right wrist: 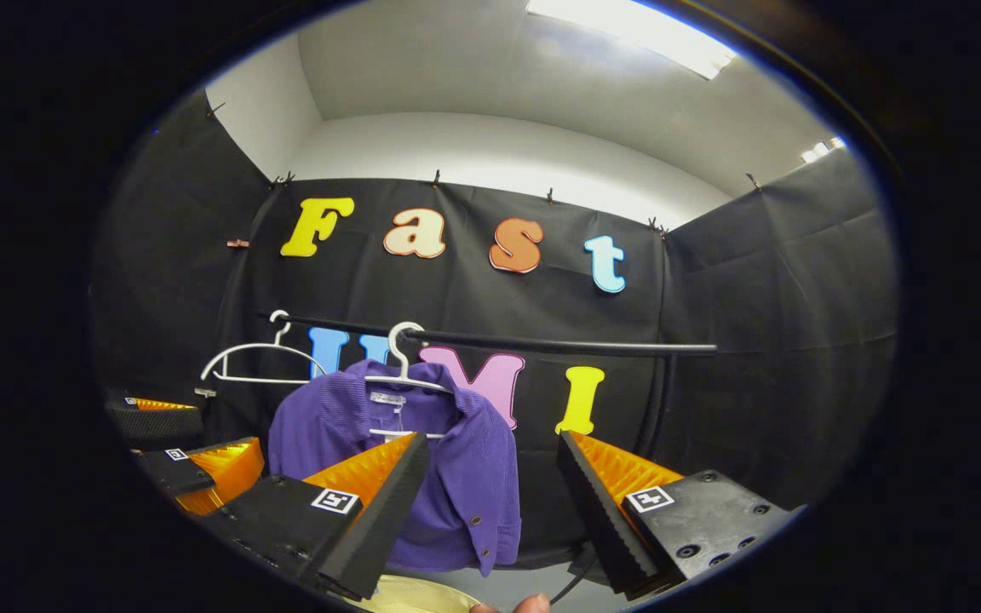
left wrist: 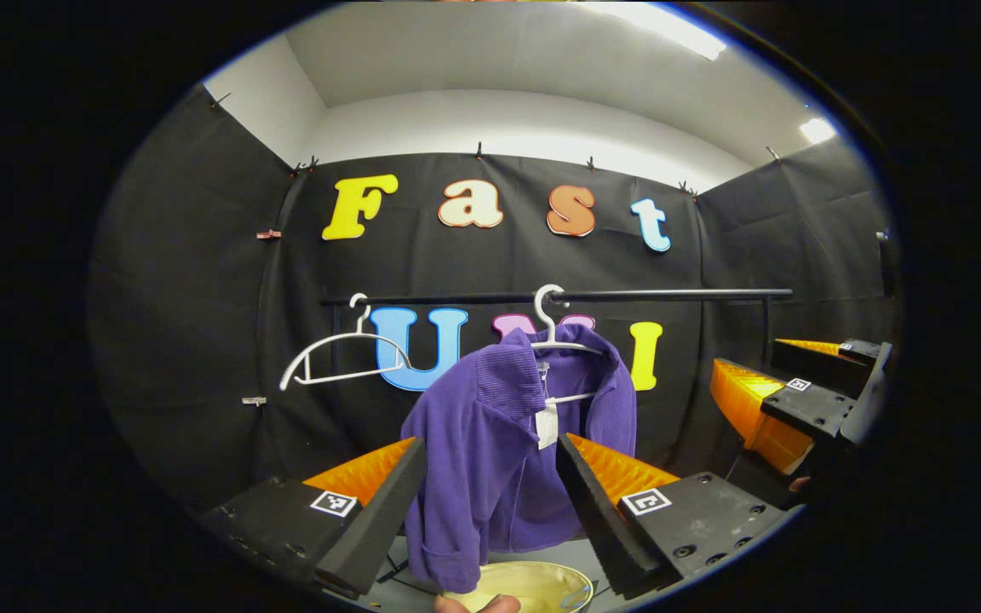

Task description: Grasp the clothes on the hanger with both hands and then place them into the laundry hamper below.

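Observation:
A purple jacket hangs on a white hanger from a black rail. My left gripper is open, its fingers on either side of the jacket in the left gripper view, short of it. The right gripper stands to the right of it, jaws apart. In the right gripper view the jacket on its hanger lies ahead and to the left, and my right gripper is open and holds nothing. The left gripper is at the far left. A pale yellow hamper rim shows below the jacket.
A second white hanger hangs bare on the rail to the left of the jacket. The rail's upright post stands at the right. A fingertip shows at the bottom edge. Black cloth walls close in on three sides.

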The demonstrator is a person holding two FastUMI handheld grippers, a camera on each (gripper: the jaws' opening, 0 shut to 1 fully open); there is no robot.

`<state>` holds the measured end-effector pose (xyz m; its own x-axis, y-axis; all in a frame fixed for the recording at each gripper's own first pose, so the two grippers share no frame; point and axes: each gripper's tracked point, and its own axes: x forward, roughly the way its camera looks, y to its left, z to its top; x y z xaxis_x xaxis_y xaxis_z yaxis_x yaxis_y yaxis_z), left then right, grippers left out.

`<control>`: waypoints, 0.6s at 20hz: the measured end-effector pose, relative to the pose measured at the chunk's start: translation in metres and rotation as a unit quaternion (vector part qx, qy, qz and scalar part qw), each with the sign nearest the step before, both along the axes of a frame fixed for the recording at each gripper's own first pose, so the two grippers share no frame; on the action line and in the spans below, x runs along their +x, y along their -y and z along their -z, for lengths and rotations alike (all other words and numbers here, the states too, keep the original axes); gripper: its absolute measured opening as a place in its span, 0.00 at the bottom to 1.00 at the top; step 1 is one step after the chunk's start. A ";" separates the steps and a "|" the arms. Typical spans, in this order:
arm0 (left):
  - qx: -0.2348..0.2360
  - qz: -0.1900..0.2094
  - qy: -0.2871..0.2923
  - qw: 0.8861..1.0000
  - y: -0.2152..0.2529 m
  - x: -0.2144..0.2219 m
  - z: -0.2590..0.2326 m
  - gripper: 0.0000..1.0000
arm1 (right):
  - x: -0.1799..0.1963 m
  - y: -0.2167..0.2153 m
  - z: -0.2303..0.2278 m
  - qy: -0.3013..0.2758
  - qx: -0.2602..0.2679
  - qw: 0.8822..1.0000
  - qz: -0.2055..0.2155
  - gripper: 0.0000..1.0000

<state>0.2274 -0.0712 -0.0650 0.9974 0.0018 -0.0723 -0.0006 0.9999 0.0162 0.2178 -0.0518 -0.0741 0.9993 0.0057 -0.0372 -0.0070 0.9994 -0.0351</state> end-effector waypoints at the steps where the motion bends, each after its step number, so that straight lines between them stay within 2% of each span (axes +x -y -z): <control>1: 0.002 -0.002 0.001 1.000 0.007 0.017 0.005 0.96 | 0.015 0.002 0.008 -0.005 0.005 1.000 -0.005 0.98; 5: -0.001 -0.012 -0.020 1.000 0.029 0.081 0.032 0.97 | 0.057 0.012 0.039 -0.018 0.017 1.000 -0.017 0.98; 9: 0.005 -0.053 -0.031 0.998 0.026 0.141 0.054 0.96 | 0.086 0.019 0.063 -0.031 0.018 0.999 -0.028 0.98; 10: 0.011 -0.061 -0.035 0.997 0.026 0.153 0.060 0.96 | 0.106 0.017 0.063 -0.033 0.017 0.999 -0.031 0.98; 12: 0.027 -0.086 -0.039 0.995 0.021 0.174 0.068 0.97 | 0.118 0.020 0.073 -0.040 0.018 0.998 -0.036 0.98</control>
<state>0.4010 -0.0920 -0.1332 0.9735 0.1770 -0.1446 -0.1675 0.9829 0.0759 0.3361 -0.0713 -0.1474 0.9902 0.0799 -0.1149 -0.0799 0.9968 0.0046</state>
